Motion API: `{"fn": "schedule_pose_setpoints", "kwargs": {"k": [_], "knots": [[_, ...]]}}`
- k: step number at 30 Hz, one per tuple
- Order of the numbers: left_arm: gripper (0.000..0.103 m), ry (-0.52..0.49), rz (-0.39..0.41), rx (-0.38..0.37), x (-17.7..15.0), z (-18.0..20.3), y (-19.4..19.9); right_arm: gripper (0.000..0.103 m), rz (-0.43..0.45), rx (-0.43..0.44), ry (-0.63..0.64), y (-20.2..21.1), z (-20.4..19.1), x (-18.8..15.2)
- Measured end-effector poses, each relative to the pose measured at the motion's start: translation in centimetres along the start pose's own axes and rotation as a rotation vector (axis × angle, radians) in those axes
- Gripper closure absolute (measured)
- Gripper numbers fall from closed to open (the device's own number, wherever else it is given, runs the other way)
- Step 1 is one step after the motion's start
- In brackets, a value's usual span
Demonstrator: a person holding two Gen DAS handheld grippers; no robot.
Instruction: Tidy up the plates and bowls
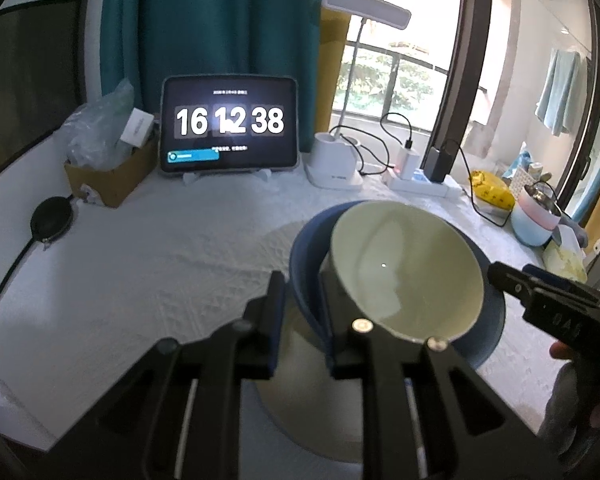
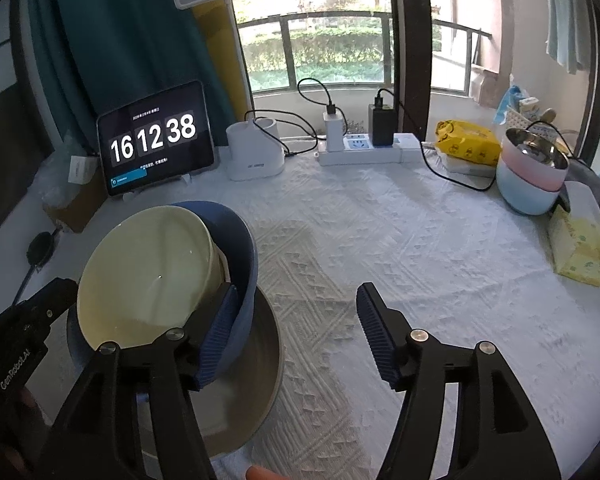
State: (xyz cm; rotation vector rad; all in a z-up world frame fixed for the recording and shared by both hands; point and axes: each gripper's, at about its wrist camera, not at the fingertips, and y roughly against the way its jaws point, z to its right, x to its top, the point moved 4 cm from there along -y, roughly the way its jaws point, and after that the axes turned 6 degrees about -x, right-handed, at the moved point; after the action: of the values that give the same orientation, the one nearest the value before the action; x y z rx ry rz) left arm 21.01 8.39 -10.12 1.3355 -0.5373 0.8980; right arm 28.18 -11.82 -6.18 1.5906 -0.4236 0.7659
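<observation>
The left gripper is clamped narrow on the rim of a blue bowl, which is tilted with a pale green bowl nested inside, above a metal bowl near the table's front edge. The right gripper stands wide, holding nothing, one finger just beside the blue bowl.

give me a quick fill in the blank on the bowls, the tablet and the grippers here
1. The cream bowl sits tilted inside the ____ bowl.
2. The left gripper is shut on the blue bowl's ____.
3. The right gripper is ____, with nothing between its fingers.
4. The tablet shows a ____.

Missing words: blue; rim; open; clock
</observation>
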Motion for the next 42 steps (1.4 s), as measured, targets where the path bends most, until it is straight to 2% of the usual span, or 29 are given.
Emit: {"fn": "schedule_pose_setpoints", "kwargs": {"k": [8, 11, 12, 13, 14, 15, 31, 42], "knots": [[0.084, -0.008, 0.012, -0.029, -0.4, 0.5, 1.8, 0.035, 0.044, -0.034, -0.008, 2.4, 0.7, -0.4], [0.08, -0.018, 0.019, -0.04, -0.6, 1.0, 2.6, 0.034, 0.059, -0.041, -0.014, 3.3, 1.1, -0.6], [0.064, -0.025, 0.019, -0.047, -0.6, 1.2, 2.8, 0.034, 0.064, -0.043, -0.016, 3.6, 1.2, -0.7], [0.031, -0.031, 0.02, -0.05, -0.6, 1.4, 3.0, 0.034, 0.067, -0.045, -0.018, 3.9, 1.3, -0.8], [0.019, -0.033, 0.025, -0.05, -0.7, 1.5, 3.3, 0.034, 0.073, -0.047, -0.02, 4.2, 1.4, -0.9], [0.017, -0.037, 0.043, -0.052, -0.7, 1.7, 3.8, 0.034, 0.077, -0.049, -0.021, 4.5, 1.4, -1.0], [0.017, -0.126, 0.153, -0.111, -0.3, 4.9, 9.3, 0.034, 0.162, -0.091, -0.052, 9.8, 3.4, -1.8], [0.015, -0.135, 0.22, -0.135, -0.5, 5.7, 12.7, 0.034, 0.235, -0.126, -0.055, 14.5, 4.5, -2.8]]}}
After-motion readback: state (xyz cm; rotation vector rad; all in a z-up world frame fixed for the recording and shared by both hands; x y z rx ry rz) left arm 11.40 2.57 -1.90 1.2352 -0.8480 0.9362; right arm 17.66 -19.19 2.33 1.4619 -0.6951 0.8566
